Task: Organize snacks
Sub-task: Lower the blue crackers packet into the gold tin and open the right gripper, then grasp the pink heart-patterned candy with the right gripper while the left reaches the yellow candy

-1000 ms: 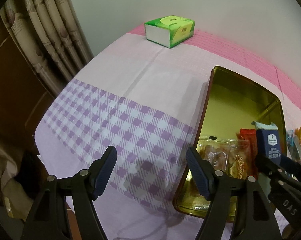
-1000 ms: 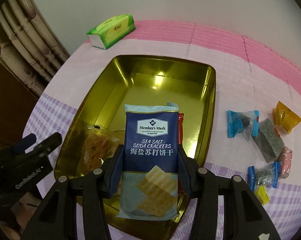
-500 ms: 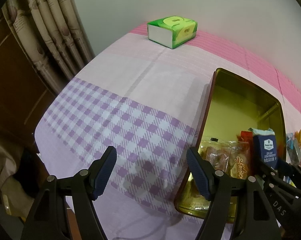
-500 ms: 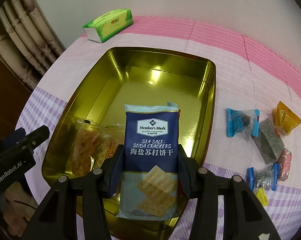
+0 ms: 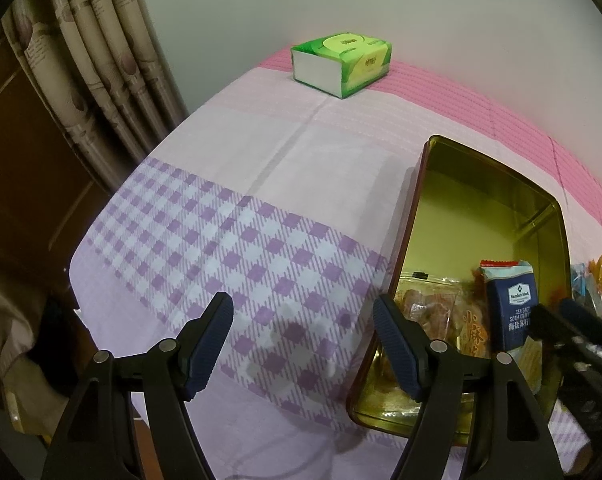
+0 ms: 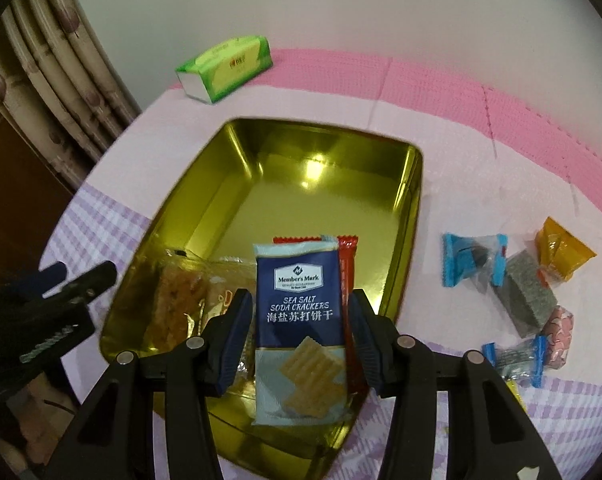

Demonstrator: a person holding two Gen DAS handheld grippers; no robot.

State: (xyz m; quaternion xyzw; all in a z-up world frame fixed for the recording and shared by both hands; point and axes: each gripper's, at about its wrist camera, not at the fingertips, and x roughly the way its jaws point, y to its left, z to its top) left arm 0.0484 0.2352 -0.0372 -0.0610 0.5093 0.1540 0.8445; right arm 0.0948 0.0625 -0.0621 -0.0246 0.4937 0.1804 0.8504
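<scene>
A blue sea salt cracker packet point(image 6: 301, 328), carried deeper into the gold tin point(image 6: 313, 184) than a moment ago, is seen between the right tongs point(image 6: 299, 340), apparently just slackened for release, while the left tongs point(image 5: 303, 340) are held wide and empty above the checked surface point(image 5: 229, 240).

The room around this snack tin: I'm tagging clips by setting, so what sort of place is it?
Probably a room in a home, not a shop or lab: a table under a pink and purple checked cloth, patterned curtains at the side, and a green tissue pack by the plain wall.
</scene>
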